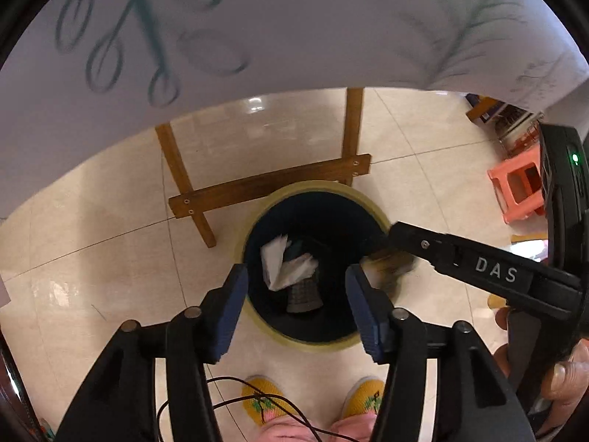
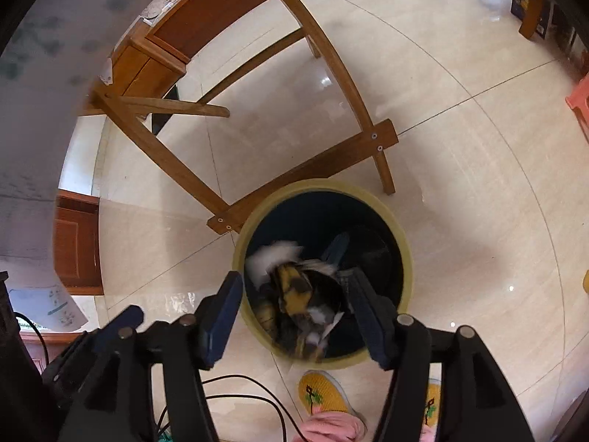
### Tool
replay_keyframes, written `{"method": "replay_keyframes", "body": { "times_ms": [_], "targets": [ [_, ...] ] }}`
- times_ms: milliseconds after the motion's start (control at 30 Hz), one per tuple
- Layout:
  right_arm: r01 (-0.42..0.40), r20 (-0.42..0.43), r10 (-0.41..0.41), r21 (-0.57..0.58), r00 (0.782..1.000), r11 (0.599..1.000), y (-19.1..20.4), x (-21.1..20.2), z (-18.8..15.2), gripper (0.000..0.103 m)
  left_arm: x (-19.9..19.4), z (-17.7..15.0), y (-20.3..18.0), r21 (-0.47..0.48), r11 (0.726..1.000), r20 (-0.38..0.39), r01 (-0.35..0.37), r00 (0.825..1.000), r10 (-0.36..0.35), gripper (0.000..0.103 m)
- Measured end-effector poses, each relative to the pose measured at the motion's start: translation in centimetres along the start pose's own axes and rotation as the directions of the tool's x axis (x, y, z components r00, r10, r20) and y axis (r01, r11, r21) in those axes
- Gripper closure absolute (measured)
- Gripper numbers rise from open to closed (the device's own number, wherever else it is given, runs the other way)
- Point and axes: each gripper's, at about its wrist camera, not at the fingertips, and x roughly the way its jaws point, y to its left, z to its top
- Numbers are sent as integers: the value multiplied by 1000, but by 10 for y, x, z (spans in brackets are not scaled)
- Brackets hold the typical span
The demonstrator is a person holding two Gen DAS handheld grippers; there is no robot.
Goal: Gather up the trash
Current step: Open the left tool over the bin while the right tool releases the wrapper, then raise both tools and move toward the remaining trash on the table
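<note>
A round bin (image 1: 313, 186) with a pale yellow rim and a dark liner stands on the tiled floor. My left gripper (image 1: 296, 294) hangs open right over it, nothing between its blue pads. Crumpled white paper (image 1: 283, 265) lies inside the bin below. One finger of my right gripper (image 1: 441, 250) reaches in from the right over the rim. In the right wrist view my right gripper (image 2: 298, 313) is open above the bin (image 2: 405, 250). A blurred yellow-and-black piece of trash (image 2: 294, 291) is loose between its fingers, over the bin's opening.
A wooden table's legs and crossbar (image 1: 268, 184) stand just behind the bin, under a white patterned tablecloth (image 1: 257, 29). An orange stool (image 1: 515, 184) sits at the right. The person's yellow slippers (image 1: 257, 397) and a black cable (image 1: 228, 401) are close in front.
</note>
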Motion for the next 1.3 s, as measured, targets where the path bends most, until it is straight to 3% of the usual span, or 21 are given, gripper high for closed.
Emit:
{"method": "replay_keyframes", "body": {
  "times_ms": [233,567,933,1300],
  "targets": [
    [7,10,-7,-37,1000,999,9,-19,-2,43,-10,-4,8,-51,999,4,15,1000,-15,49],
    [13,69,-7,-86,998,996,30,-95,-3,43,-89,7,-4,-65,997,87,32,996,-26,49],
    [1,91,9,-110,996,994,61,-198,-5,43,-198,22,-12,-120,992,120,41,992,-27,43],
    [-29,147,70,-263,987,964,117,-336,-5,43,-351,32,-18,-175,985,220,1,975,38,39]
  ]
}}
